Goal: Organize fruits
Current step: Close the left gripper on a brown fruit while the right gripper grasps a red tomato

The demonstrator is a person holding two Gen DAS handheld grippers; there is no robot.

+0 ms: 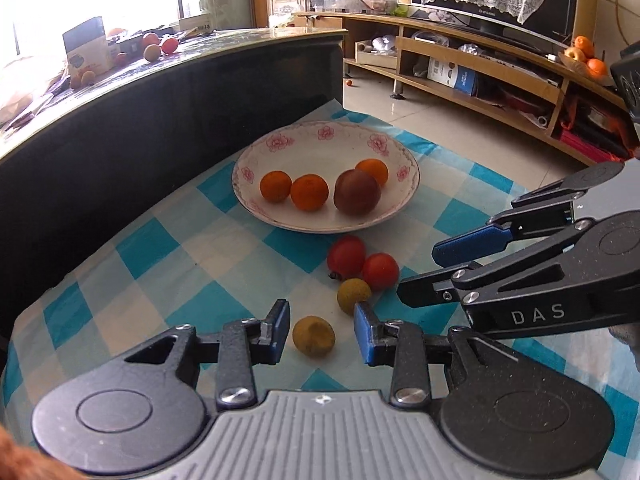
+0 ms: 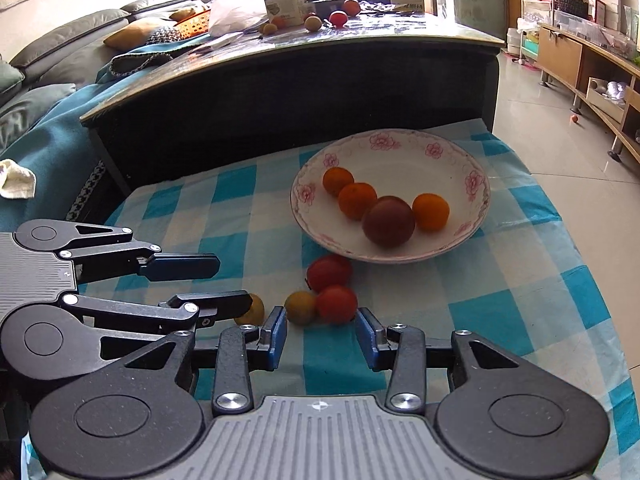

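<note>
"DAS" lettering on right gripper point(image 1: 418, 272)

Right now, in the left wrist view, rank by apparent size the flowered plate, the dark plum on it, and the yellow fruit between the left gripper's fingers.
1. flowered plate, by far the largest.
2. dark plum.
3. yellow fruit, between the open left gripper fingers. It sits nearer the camera yet looks smaller than the plum.

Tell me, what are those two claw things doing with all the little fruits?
A person is sorting fruit with them. The plate already holds three orange fruits and a dark plum. Two red ones and two yellow ones lie on the checked cloth. The left gripper is open around one yellow fruit, not squeezing it. The right gripper is open near a red fruit.
</note>
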